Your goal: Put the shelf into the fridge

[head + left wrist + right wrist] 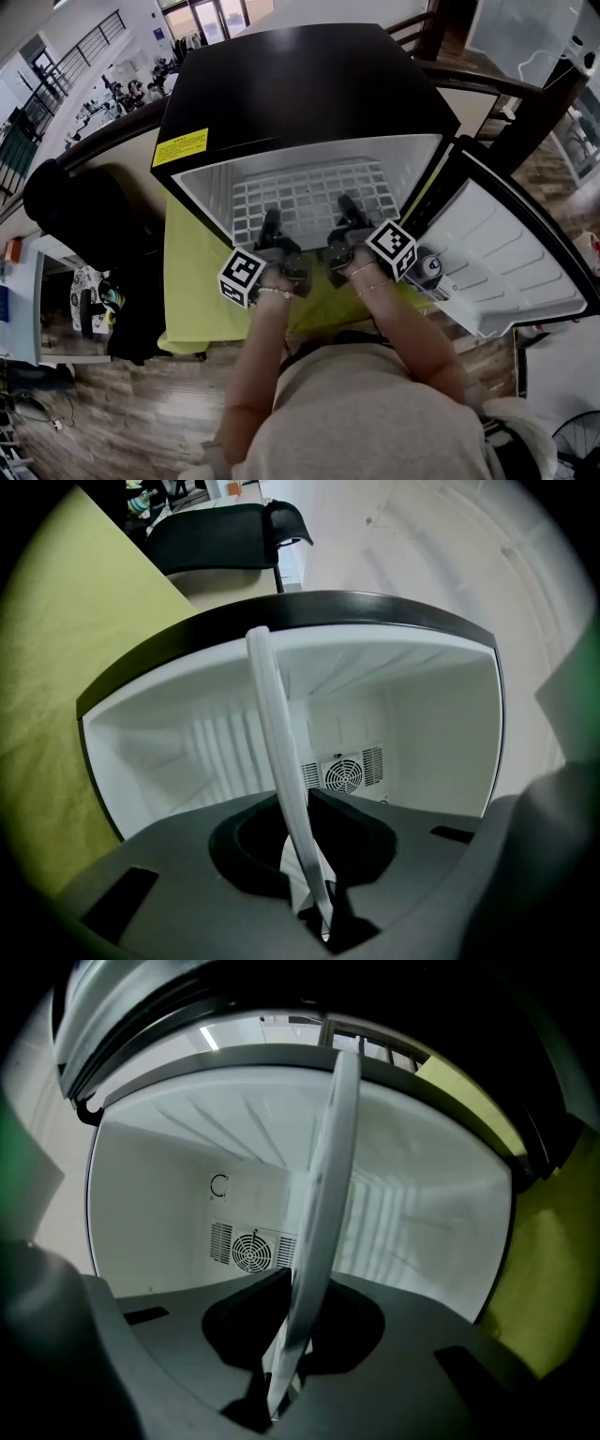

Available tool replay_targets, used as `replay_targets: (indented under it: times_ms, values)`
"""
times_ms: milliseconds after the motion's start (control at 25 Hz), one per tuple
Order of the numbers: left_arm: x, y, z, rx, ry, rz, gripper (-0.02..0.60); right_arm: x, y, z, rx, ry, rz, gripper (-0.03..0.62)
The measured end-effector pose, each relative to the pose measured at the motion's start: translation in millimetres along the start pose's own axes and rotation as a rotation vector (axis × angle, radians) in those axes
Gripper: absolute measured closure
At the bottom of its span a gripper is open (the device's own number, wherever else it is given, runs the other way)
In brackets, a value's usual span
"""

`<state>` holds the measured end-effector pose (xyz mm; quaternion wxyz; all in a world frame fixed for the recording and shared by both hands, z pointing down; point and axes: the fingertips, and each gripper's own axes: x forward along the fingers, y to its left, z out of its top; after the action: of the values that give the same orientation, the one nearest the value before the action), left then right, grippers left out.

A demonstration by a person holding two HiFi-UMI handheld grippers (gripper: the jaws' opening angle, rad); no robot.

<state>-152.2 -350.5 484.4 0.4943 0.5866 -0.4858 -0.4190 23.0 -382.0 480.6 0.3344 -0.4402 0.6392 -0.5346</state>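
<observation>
A black mini fridge [309,84] stands on a yellow-green cloth with its door swung open to the right. A white wire shelf [309,202] lies level, most of it inside the white cavity. My left gripper [272,225] is shut on the shelf's near edge at the left, my right gripper [349,211] is shut on it at the right. In the left gripper view the shelf [279,761] shows edge-on as a white strip running into the cavity [422,724]. In the right gripper view the shelf [319,1232] shows the same way, clamped between the jaws.
The open fridge door [511,262] stands at the right, a can [429,270] in its lower rack. A fan grille [342,775] sits on the cavity's back wall. Ribbed rails [225,747] line the side wall. A dark chair [70,216] stands to the left of the table.
</observation>
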Motion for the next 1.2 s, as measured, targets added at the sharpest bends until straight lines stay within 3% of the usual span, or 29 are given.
replay_targets:
  times_ms: [280,520,720,880,960,1200]
  values:
    - [7,-1,3,0.025,0.003,-0.012,0.518,7,0,1,-0.017,0.000,0.023,0.546]
    - [2,2,3,-0.002,-0.023,0.008,0.509,2,-1,0,-0.001,0.002,0.022,0.535]
    - [-7,-1,6,-0.008,-0.044,0.016,0.417,-7,3,0,0.021,0.004,0.029,0.482]
    - [-16,-6,1,-0.005,-0.025,0.007,0.397,-18,5,-5,0.033,0.002,0.031,0.476]
    - [-19,-5,-5,-0.005,0.004,0.012,0.460,-23,4,-8,0.039,0.004,0.032,0.490]
    - [-28,-5,-11,-0.039,0.019,-0.012,0.537,-36,0,-10,0.050,-0.006,0.056,0.533]
